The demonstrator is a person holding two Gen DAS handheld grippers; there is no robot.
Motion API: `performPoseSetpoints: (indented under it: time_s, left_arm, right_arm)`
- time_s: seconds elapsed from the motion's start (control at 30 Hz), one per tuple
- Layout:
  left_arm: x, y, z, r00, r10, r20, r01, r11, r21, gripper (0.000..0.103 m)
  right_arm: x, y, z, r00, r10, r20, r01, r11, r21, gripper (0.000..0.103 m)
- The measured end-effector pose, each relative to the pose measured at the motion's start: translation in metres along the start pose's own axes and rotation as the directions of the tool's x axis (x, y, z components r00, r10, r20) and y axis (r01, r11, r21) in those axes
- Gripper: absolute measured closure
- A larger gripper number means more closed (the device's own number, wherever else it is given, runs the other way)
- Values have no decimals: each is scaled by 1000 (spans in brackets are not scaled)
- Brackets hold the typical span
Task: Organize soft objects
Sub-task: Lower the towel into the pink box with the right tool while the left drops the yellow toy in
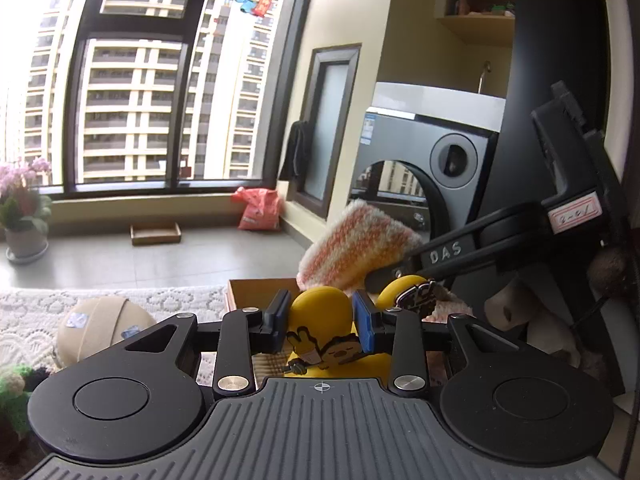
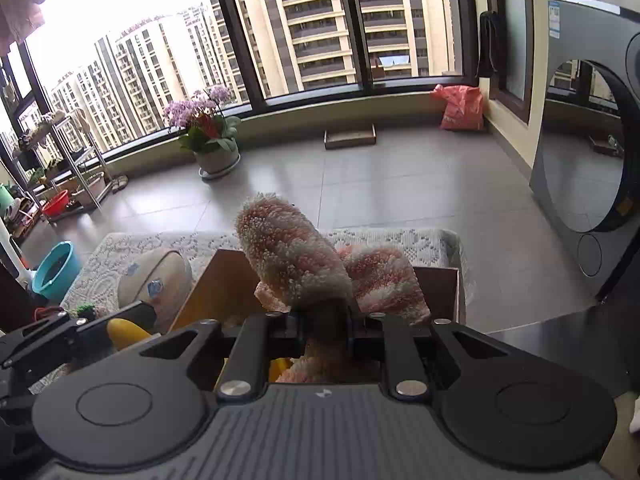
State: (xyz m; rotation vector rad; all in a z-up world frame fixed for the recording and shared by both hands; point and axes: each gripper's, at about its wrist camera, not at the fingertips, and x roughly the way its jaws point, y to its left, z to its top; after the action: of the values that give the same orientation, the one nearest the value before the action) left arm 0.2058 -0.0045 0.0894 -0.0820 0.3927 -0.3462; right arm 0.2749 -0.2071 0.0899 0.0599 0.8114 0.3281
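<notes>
My left gripper (image 1: 322, 326) is shut on a yellow soft toy (image 1: 320, 312) with a cartoon badge, held just above a cardboard box (image 1: 260, 290). My right gripper (image 2: 325, 330) is shut on a fluffy orange-and-white striped cloth (image 2: 292, 256), lifted over the same box (image 2: 216, 284). That cloth (image 1: 356, 242) and the right gripper's arm (image 1: 448, 254) show at the right of the left wrist view. The left gripper's arm (image 2: 60, 336) and the yellow toy (image 2: 126, 332) show at the lower left of the right wrist view. More striped cloth (image 2: 384, 276) lies in the box.
A beige round cushion (image 1: 100, 330) and a green knitted toy (image 1: 14, 392) lie on a white lace-covered surface (image 1: 36, 316). A washing machine (image 2: 588, 152) stands at right. On the floor are a flower pot (image 2: 212, 136), a red bag (image 2: 460, 108), a teal bucket (image 2: 56, 272) and a rack (image 2: 60, 168).
</notes>
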Motion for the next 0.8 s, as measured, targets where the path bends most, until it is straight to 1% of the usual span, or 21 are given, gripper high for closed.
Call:
performPoseSetpoints:
  time_s: [0.03,0.07,0.1,0.17,0.23,0.3,0.33,0.37,0.43,0.47,0.5,0.53,0.57,0.6,0.63,0.7,0.73,0.8]
  left_arm:
    - [3,6,0,1000,-8,-9,8,1000,-9,66]
    - [4,12,0,1000,-19,-16,19,999,-31,66]
    - [5,19,0,1000,-26,-18,25,998,-52,66]
    - [2,27,-1,1000,-17,0,17,997,-71,66]
    - [-6,37,1,999,-24,41,28,995,-96,66]
    - [-10,42,5,997,-42,68,50,991,-124,66]
    - [-16,42,7,996,-49,80,59,989,-133,66]
    - [-20,42,9,995,-54,88,65,989,-134,66]
    - [-30,39,12,992,-58,113,72,989,-127,66]
    - [-36,38,11,990,-57,126,73,989,-127,66]
    - [-44,37,9,989,-58,137,76,989,-129,66]
    - [-49,36,7,988,-56,145,76,988,-135,66]
    - [-53,35,5,988,-53,146,73,988,-139,66]
    - [-58,35,2,989,-44,139,64,988,-143,66]
    - [-61,33,-1,991,-37,128,55,988,-143,66]
    - [-70,31,-11,997,-19,81,30,990,-135,66]
    - [-75,32,-17,999,-6,52,13,991,-131,66]
    - [-84,36,-29,1000,15,-2,-16,992,-129,66]
  right_arm:
    - [17,1,-4,997,-29,-66,29,1000,-10,86]
    - [28,1,-7,993,-52,-108,50,999,-21,86]
    - [33,1,-9,991,-57,-119,54,998,-28,86]
    - [30,0,-10,993,-37,-111,33,999,-33,85]
    - [20,-1,-10,995,-27,-92,23,999,-46,81]
    - [8,0,-9,996,-21,-82,17,999,-46,64]
    - [-2,0,-8,998,-4,-61,1,999,-49,59]
    - [-15,0,-6,1000,7,-29,-9,999,-54,51]
    - [-32,2,-2,999,22,46,-19,998,-62,50]
    - [-36,3,0,997,25,74,-20,998,-66,53]
    - [-37,5,4,995,25,94,-19,997,-69,67]
    - [-32,5,8,995,26,99,-20,998,-58,77]
    - [-23,3,13,997,33,77,-31,999,-33,90]
    - [-13,1,16,998,44,45,-44,999,-4,91]
    - [5,-2,18,998,57,-14,-57,998,35,91]
    - [37,-3,13,990,51,-134,-41,997,72,92]
    - [45,-3,8,988,35,-149,-23,996,83,93]
    - [42,-5,7,989,43,-139,-32,996,83,93]
